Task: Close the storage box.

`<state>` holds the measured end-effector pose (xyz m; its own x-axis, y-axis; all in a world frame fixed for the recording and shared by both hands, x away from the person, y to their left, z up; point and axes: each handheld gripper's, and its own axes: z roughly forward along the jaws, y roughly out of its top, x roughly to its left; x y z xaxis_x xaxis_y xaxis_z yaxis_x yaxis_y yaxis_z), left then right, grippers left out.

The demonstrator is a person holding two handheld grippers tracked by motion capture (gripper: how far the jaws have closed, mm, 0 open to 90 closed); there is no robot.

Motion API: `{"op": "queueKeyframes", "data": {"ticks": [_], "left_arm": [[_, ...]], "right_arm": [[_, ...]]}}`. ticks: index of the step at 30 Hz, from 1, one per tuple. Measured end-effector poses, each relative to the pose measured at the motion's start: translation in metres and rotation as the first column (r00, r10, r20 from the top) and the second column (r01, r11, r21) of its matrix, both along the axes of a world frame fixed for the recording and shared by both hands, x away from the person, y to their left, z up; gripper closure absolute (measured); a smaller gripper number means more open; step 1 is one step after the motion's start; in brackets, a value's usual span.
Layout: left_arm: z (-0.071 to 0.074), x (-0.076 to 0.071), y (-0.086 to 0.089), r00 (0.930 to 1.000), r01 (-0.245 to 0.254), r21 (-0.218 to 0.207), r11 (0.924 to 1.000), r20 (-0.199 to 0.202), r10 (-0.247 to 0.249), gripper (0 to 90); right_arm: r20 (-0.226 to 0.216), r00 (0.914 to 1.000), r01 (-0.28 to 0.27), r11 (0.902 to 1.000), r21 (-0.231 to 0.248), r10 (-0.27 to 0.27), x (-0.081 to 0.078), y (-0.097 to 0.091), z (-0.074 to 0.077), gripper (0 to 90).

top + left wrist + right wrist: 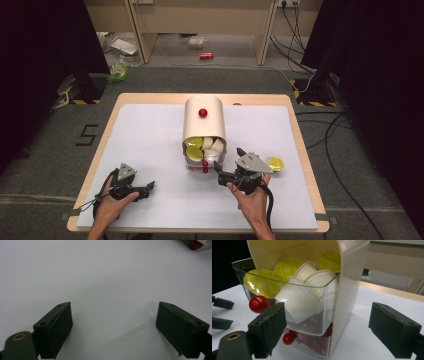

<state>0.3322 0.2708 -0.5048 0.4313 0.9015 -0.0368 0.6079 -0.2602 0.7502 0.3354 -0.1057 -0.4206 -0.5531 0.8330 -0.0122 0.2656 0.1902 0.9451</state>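
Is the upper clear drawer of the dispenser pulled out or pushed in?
Pulled out: the upper clear drawer juts forward from the cream dispenser, exposing its capsules.

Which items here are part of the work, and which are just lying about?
In the job: capsule dispenser, its open upper drawer of capsules, loose yellow-lidded capsule, right gripper.
Lying about: red can and litter on the floor, cables.

Left hand-held gripper (150, 186): black frame, grey three-cornered plate on top, black cable trailing beside the forearm. Right hand-held gripper (218, 167): matching black body, grey three-cornered plate, black cable hanging along the wrist. Jaws showing as blocky dark pads with small screw holes; brass-coloured rivet sitting at each left jaw's base. Forearms bare, no sleeves.
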Motion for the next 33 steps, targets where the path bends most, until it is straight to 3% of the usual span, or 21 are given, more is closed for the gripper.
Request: {"op": "queueKeyframes", "data": {"ticks": [33], "left_arm": [[0.000,0.000,0.000,1.0000,0.001,0.002,1.0000,0.000,-0.001,12.9]], "right_arm": [[-0.008,0.9998,0.019,0.9998,0.007,-0.019,0.017,0.003,0.000,14.8]]}}
